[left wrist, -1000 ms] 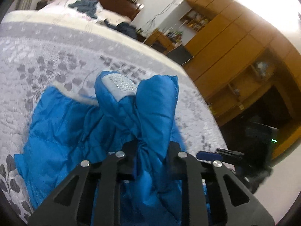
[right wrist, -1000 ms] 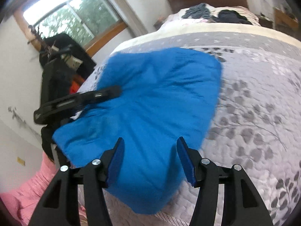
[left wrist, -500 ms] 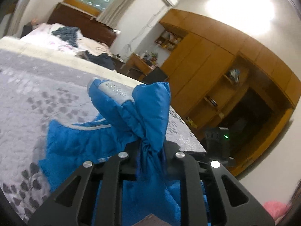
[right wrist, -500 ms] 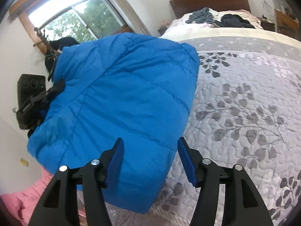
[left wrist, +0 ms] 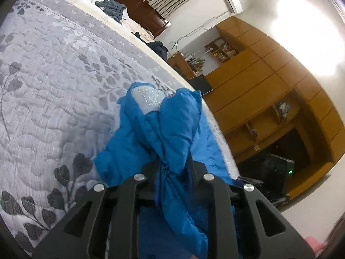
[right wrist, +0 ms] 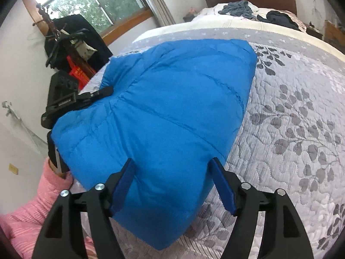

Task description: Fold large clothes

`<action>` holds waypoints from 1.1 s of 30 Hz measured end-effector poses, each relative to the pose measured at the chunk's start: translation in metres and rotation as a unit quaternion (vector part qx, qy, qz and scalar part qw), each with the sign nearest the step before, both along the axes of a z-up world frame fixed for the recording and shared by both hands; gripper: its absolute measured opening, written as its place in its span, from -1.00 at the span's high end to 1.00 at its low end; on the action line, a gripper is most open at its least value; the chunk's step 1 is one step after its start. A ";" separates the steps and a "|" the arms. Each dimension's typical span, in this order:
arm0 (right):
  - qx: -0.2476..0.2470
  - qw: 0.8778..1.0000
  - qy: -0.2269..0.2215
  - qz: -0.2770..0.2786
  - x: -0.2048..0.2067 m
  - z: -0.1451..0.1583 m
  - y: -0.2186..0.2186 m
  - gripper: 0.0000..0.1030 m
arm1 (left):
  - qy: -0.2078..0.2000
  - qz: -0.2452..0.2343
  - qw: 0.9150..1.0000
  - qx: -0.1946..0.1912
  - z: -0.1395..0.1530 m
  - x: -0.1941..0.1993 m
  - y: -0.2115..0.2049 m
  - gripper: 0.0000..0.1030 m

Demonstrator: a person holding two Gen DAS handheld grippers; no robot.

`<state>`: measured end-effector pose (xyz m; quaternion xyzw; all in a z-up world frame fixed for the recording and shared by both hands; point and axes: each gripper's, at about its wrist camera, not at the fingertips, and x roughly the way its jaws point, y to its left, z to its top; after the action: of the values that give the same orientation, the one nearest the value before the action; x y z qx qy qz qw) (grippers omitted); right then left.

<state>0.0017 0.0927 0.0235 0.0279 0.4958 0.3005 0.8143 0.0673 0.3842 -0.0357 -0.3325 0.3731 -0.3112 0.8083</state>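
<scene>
The left claw (left wrist: 172, 168) is pinching a bunched fold of the blue jacket (right wrist: 172, 112), which is lying on the bed (right wrist: 301, 108); the right claw (right wrist: 174, 183) is hanging wide open just above the jacket's near edge.

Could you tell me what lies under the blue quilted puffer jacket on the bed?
The blue quilted puffer jacket rests on the grey leaf-patterned quilted bedspread. Whatever else may lie beneath is covered by the jacket.
</scene>
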 end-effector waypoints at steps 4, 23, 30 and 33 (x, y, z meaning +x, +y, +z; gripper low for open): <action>-0.014 1.000 -0.002 -0.005 -0.002 -0.003 0.003 -0.44 | 0.008 0.008 1.000 0.013 -0.001 -0.002 -0.001 0.40; 0.005 1.000 0.015 -0.012 0.002 -0.003 -0.005 -0.48 | -0.016 0.001 0.994 0.110 0.071 -0.108 -0.039 0.05; 0.013 1.000 0.018 -0.011 0.000 -0.003 -0.006 -0.50 | -0.003 0.009 0.998 0.066 0.057 -0.117 -0.029 0.82; 0.012 1.000 0.017 -0.004 -0.001 -0.004 -0.003 -0.53 | 0.023 0.017 0.999 0.043 0.034 -0.125 -0.019 0.84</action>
<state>0.0005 0.0893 0.0196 0.0452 0.5061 0.3026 0.8064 -0.0573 0.3647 -0.0015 -0.3108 0.3987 -0.2738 0.8182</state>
